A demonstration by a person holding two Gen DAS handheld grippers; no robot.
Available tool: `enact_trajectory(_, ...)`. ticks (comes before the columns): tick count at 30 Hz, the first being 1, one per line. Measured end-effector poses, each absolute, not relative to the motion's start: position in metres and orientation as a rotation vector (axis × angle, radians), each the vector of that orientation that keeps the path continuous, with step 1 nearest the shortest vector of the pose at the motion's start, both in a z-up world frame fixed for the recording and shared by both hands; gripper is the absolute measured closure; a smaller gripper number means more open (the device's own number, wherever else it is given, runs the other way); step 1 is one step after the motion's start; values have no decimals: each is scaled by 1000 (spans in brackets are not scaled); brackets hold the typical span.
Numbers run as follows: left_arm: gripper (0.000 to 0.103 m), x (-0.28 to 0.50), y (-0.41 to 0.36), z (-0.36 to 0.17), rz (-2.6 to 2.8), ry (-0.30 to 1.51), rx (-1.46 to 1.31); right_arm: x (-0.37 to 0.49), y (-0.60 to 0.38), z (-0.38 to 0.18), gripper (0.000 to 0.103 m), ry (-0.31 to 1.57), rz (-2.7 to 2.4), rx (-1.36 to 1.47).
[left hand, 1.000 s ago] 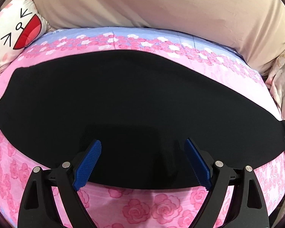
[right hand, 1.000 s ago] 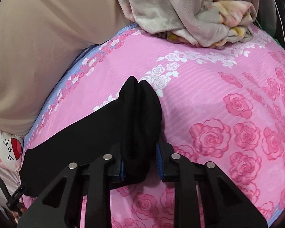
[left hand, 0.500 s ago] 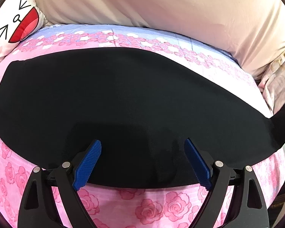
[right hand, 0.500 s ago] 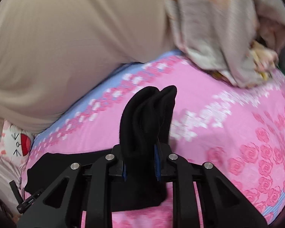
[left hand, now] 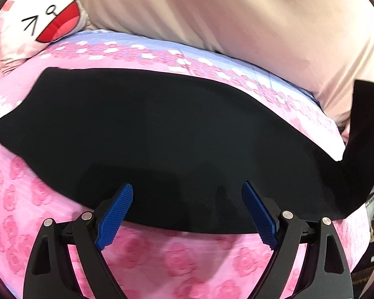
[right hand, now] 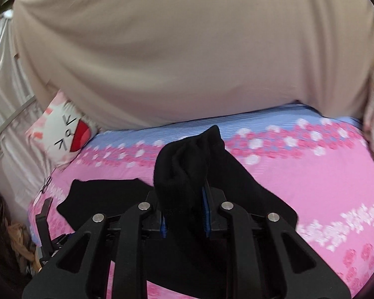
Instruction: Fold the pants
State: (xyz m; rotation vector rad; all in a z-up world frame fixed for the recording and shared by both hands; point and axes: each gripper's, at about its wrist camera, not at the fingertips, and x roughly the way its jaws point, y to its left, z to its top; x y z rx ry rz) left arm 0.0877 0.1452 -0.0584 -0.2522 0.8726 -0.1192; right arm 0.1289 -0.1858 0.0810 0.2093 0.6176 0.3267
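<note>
The black pants (left hand: 162,134) of soft matte cloth lie flat in a long curved band on the pink bed sheet (left hand: 177,256), which is printed with roses and has a pale blue stripe along its far side. One end of the pants is lifted from the sheet at the right edge of the left wrist view. The right gripper (right hand: 184,214) is clenched on this end: its blue ribbed pads (right hand: 206,211) press a bunched fold of the cloth, which stands up above them. The left gripper (left hand: 187,211) is released, its jaws wide apart over the near edge of the pants, with nothing pinched. Behind lie a large smooth beige pillow (left hand: 224,15) and a white cushion with a cartoon face (left hand: 40,22).
</note>
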Motion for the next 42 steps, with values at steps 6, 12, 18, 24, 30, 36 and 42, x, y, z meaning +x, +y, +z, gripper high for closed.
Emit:
enact_trajectory(6,16,82,170,-54,-69,858,-253,154,-93,60,84,685,466,134)
enact_trajectory(12,16,92,186,-55,-41,868,-230,176,-15,4,83,799,545,71)
enact_trajectory(18,16,116,184,-66,-39,923,-233,187,16,-53,83,910,562,67)
enact_trajectory(24,16,122,170,-68,-21,923,-157,184,22,-70,83,917,553,48)
enact_trajectory(30,16,128,142,-67,-58,922,-65,184,23,-62,83,896,551,54)
enact_trajectory(36,16,130,119,-72,-67,920,25,186,32,-70,79,917,567,-1)
enact_trajectory(42,16,115,144,-58,-75,860,-35,147,26,-32,25,785,626,-3)
